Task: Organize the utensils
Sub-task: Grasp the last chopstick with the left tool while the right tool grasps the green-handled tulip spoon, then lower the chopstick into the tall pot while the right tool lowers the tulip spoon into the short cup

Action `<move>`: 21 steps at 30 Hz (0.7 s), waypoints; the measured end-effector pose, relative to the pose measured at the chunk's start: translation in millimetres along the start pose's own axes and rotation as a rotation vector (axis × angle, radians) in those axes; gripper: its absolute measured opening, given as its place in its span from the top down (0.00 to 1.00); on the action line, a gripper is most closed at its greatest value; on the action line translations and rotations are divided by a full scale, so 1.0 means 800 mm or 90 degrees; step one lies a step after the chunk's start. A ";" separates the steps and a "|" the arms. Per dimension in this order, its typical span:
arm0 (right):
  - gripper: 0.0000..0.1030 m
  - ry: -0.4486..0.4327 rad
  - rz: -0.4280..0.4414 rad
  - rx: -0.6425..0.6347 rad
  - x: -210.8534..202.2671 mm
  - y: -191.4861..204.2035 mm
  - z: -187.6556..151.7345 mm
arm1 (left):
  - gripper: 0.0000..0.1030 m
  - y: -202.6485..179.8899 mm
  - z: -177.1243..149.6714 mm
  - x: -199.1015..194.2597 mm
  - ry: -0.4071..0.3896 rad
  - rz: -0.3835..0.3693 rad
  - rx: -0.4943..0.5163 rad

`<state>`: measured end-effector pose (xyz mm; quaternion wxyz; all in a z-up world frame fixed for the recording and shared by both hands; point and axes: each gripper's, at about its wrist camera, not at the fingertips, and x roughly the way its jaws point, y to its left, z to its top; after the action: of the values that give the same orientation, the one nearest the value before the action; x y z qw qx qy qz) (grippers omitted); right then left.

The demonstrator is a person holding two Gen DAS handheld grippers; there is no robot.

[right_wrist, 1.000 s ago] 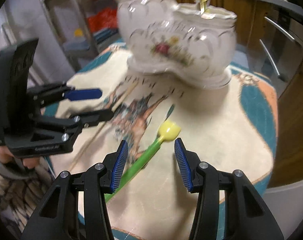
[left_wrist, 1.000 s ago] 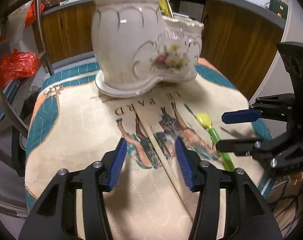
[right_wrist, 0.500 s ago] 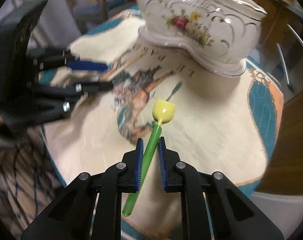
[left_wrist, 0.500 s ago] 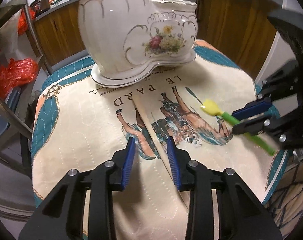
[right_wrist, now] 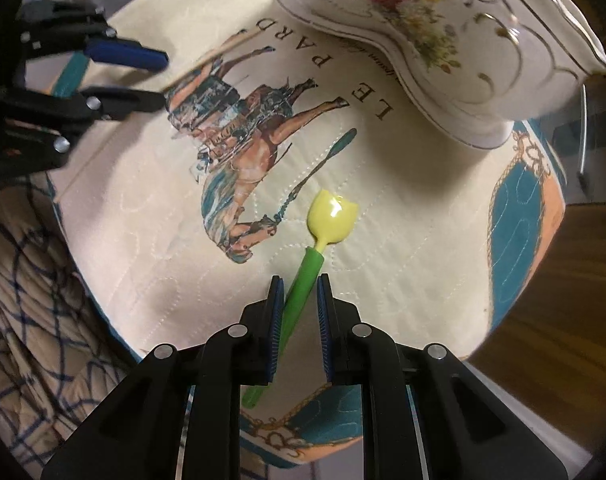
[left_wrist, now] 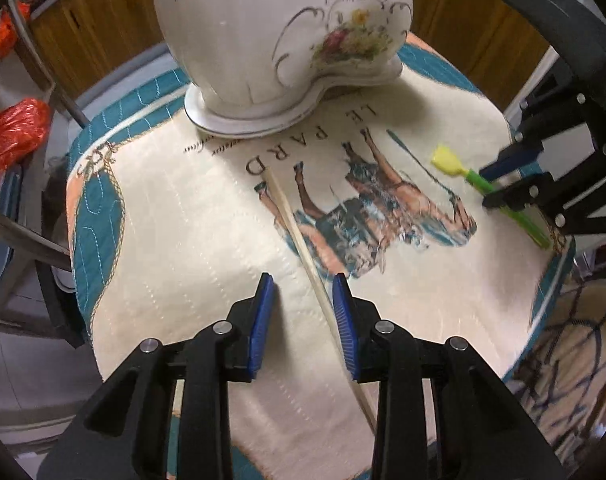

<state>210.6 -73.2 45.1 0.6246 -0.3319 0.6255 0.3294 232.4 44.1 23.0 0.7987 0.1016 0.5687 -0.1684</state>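
Observation:
A white flowered ceramic holder [left_wrist: 279, 36] stands at the back of a round table; it also shows in the right wrist view [right_wrist: 455, 36]. A thin wooden chopstick [left_wrist: 303, 252] lies on the cloth, running between the fingers of my left gripper [left_wrist: 303, 312], which is open low over it. A green-handled spoon with a yellow head [right_wrist: 317, 248] lies on the cloth to the right [left_wrist: 483, 184]. My right gripper [right_wrist: 299, 304] straddles its green handle, fingers narrowly apart and open around it.
The table wears a quilted cream and teal cloth [left_wrist: 175, 240] with a horse print. Wooden cabinets [left_wrist: 95, 40] stand behind. A red plastic bag [left_wrist: 11, 140] lies at the left on a shelf. A checked fabric [right_wrist: 35, 280] hangs beside the table's near edge.
Both grippers have come lower and closer to the cloth. The left fingers have spread a little around the chopstick. The right fingers stay narrow around the spoon handle.

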 end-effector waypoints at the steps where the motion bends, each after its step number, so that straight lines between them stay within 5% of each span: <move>1: 0.84 0.007 -0.007 -0.007 0.001 0.001 0.001 | 0.69 0.001 0.002 0.000 0.010 -0.002 0.006; 8: 0.86 0.044 -0.044 -0.044 0.008 0.024 0.008 | 0.71 0.001 0.017 0.007 0.074 -0.010 0.044; 11: 0.90 0.039 -0.050 -0.050 0.009 0.030 0.005 | 0.86 0.004 0.018 0.008 0.084 -0.013 0.040; 13: 0.90 0.033 -0.054 -0.052 0.010 0.035 0.001 | 0.94 0.007 0.018 0.007 0.086 -0.022 0.035; 21: 0.90 0.003 -0.096 -0.041 0.003 0.028 -0.019 | 0.94 0.021 -0.002 -0.012 0.047 -0.033 0.025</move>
<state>183.0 -73.3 42.9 0.6349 -0.3987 0.5896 0.3005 234.6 61.9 31.1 0.7706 0.1087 0.5965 -0.1961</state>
